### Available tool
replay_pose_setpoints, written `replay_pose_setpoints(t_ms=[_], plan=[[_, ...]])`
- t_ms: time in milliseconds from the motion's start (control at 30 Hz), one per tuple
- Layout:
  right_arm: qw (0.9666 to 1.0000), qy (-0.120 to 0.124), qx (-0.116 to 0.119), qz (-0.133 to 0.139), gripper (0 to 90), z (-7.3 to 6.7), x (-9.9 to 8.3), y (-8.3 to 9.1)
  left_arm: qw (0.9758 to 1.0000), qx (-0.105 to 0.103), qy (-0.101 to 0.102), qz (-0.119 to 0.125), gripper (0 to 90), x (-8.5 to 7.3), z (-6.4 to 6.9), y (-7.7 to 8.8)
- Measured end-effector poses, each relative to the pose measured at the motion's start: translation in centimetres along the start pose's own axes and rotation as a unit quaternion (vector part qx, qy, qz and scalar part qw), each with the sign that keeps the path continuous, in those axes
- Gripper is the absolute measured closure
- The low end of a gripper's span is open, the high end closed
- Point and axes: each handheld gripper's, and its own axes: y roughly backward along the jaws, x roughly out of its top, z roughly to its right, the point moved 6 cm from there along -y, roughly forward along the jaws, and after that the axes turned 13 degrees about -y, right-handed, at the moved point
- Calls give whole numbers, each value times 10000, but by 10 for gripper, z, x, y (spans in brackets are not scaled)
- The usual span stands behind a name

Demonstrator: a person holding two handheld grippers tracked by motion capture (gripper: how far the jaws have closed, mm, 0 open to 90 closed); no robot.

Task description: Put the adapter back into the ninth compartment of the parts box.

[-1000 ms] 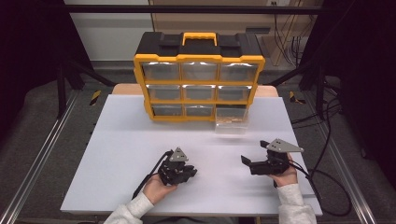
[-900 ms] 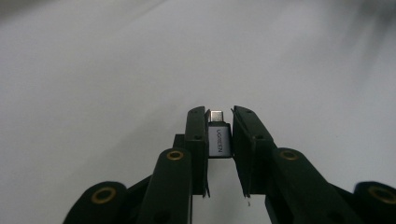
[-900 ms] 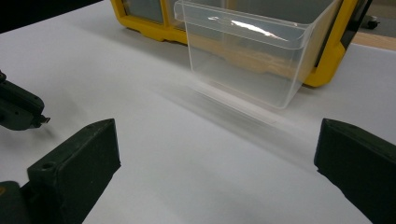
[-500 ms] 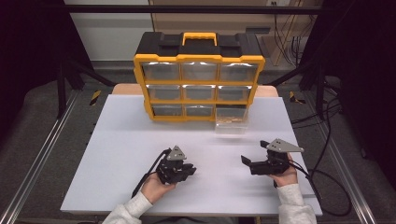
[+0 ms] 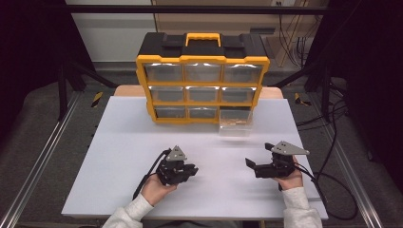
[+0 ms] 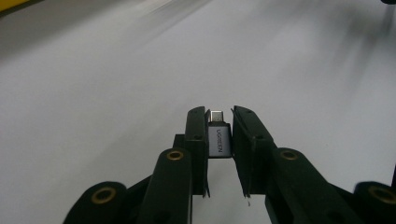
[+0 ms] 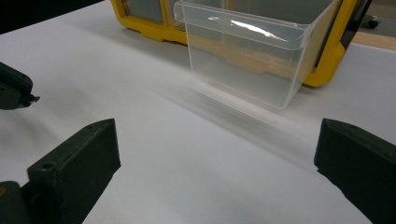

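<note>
White and bare for most of its top, the bench [image 5: 123,156] carries a yellow-and-black drawer cabinet [image 5: 203,78] at its far edge, and from above I count nine clear drawers in three rows of three. One of them, the bottom right drawer [image 5: 235,124], stands pulled out toward me.

From the high view I see both my hands low on the bench, well apart: the left tool [image 5: 192,171] and the right tool [image 5: 250,164], each with a grey three-cornered plate on top and a cable trailing back. What that view cannot give me is what the left tool holds.

My left gripper view settles it: the left tool [image 6: 219,126] is clamped on one small grey USB adapter [image 6: 219,139], gripped by its sides, its metal plug end poking out past the jaw tips, just above the bench.

My right gripper view shows the right tool [image 7: 217,154] standing wide apart with nothing between its jaws, aimed at the pulled-out drawer [image 7: 254,51], which looks see-through. At that view's left edge the tip of the left tool [image 7: 16,88] pokes in.
</note>
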Motion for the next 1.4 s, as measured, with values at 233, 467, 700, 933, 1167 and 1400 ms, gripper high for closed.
replay_pose_setpoints(t_ms=[233, 467, 700, 933, 1167, 1400], plan=[[10000, 3, 3, -3, 6, 0, 0, 0, 10000, 8, 0, 23, 755, 1, -2, 3], [10000, -2, -1, 0, 6, 0, 0, 0, 10000, 6, -8, 43, 755, 4, -2, 5], [10000, 1, 2, -15, 7, 0, 0, 0, 10000, 7, -26, 73, 755, 7, -3, 8], [10000, -11, -2, -29, 6, 0, 0, 0, 9999, 9, -34, 112, 755, 11, -4, 10], [10000, -11, 3, -25, 7, 0, 0, 0, 9999, 17, -13, 148, 756, 14, -7, 13], [10000, -2, -3, -9, 7, 0, 0, 0, 9999, 21, -41, 150, 755, 19, -9, 14]])
